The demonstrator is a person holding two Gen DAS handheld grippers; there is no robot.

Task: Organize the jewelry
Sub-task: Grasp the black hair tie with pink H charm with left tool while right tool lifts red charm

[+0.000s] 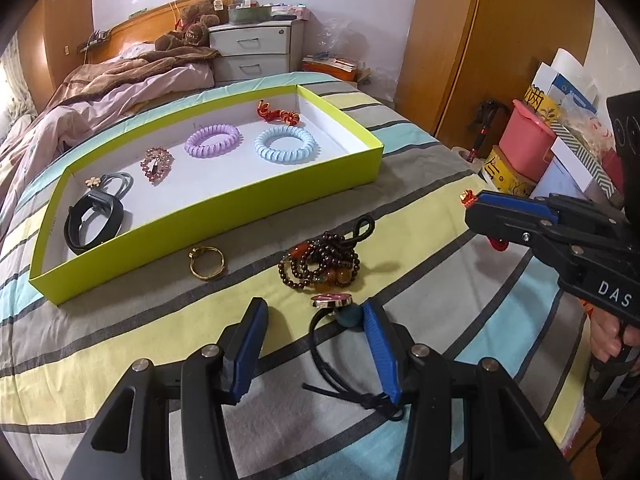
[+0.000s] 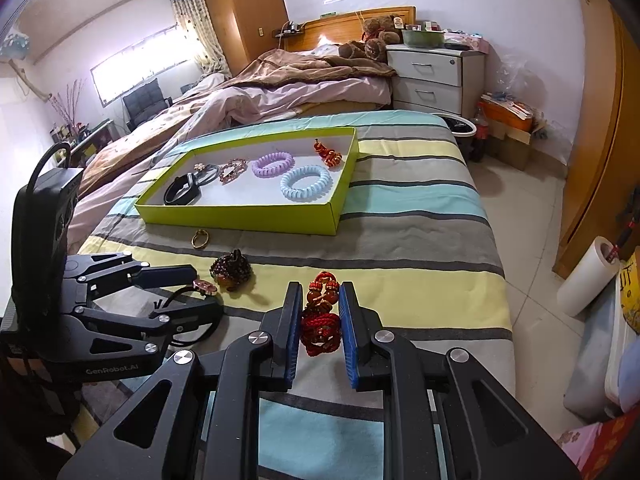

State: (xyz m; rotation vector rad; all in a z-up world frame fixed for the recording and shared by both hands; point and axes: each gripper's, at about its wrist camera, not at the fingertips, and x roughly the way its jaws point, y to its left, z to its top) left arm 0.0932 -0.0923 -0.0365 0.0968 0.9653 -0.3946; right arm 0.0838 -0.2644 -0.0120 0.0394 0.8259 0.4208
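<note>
The right hand-held gripper [image 2: 320, 320] is clamping a red knotted bracelet [image 2: 322, 320], partly hidden; the left hand-held gripper [image 1: 316, 316] is gaping open over a black hair tie [image 1: 340, 364].

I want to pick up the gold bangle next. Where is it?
The gold bangle lies on the bedspread just outside the green tray's near wall, left of the brown beads.
</note>
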